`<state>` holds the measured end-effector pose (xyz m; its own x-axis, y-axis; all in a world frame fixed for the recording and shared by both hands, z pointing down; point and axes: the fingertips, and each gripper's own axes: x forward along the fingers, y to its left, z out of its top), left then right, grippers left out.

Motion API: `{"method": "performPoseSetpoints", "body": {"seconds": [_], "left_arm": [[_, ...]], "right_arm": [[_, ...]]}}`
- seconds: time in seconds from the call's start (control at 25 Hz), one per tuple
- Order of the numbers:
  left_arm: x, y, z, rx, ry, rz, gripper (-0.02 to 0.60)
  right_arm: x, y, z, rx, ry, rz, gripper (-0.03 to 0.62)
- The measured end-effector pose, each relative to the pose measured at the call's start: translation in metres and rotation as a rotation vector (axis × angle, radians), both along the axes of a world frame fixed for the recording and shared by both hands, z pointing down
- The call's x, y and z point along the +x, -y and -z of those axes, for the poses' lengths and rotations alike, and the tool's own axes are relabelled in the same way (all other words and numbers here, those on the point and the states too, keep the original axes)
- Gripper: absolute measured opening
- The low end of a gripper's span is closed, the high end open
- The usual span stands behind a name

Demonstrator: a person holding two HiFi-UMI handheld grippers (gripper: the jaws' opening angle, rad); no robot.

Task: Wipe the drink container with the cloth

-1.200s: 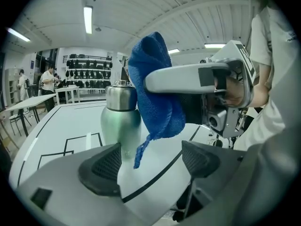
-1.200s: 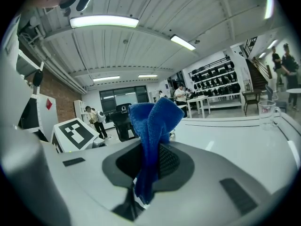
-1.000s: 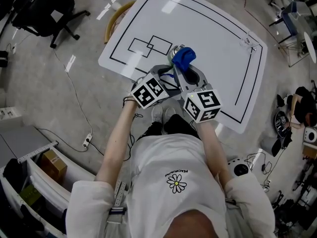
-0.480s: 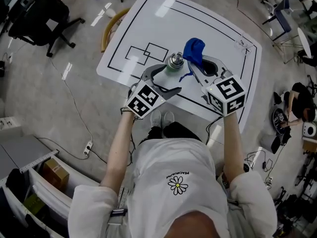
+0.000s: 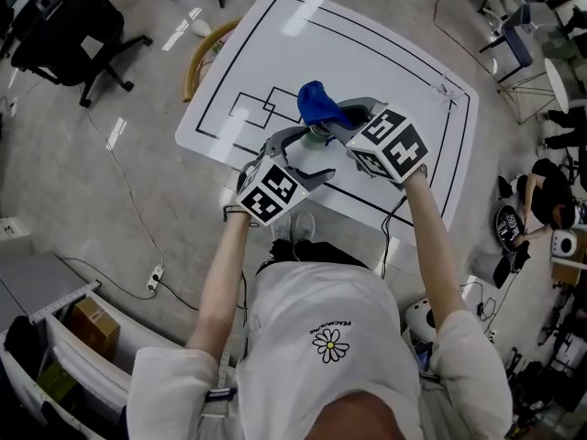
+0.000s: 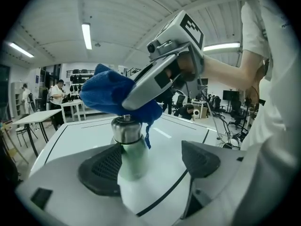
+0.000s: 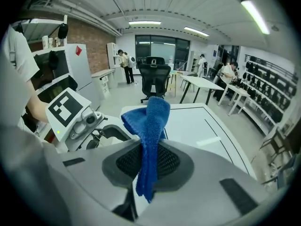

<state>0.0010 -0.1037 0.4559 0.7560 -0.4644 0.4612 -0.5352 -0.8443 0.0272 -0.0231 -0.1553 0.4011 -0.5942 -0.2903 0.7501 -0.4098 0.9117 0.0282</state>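
Two grippers meet over the white table (image 5: 385,53) in the head view. The left gripper (image 5: 303,149) reaches in from 7 o'clock and the right gripper (image 5: 347,125) from 4 o'clock. The blue cloth (image 5: 318,104) lies over the top of the drink container (image 5: 317,136).

Left gripper view: its jaws stand apart, with the container between them, against the 9 o'clock pad and clear of the other.

Right gripper view: its jaws are clamped on the cloth, whose loose end hangs toward 6 o'clock.
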Motion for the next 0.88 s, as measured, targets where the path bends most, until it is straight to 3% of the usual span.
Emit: {"method": "performPoseSetpoints", "body": {"seconds": [0.28,0.52,0.68,0.88], "left_arm": [[0.001,0.002,0.000,-0.010,-0.015,0.027,0.388],[0.001,0.006,-0.004,-0.009,-0.011,0.034,0.388],[-0.009,0.004,0.002,-0.020,-0.033,0.081,0.388],[-0.029,0.027,0.074,0.091,-0.109,0.221,0.387]], "right_arm": [[-0.018,-0.030,-0.008,-0.034,-0.039,0.112,0.043],[-0.022,-0.034,-0.016,-0.050,-0.007,0.122,0.043],[-0.019,-0.033,0.003,-0.049,0.091,0.086,0.043],[0.006,-0.011,0.069,0.108,0.272,-0.040,0.043]]}}
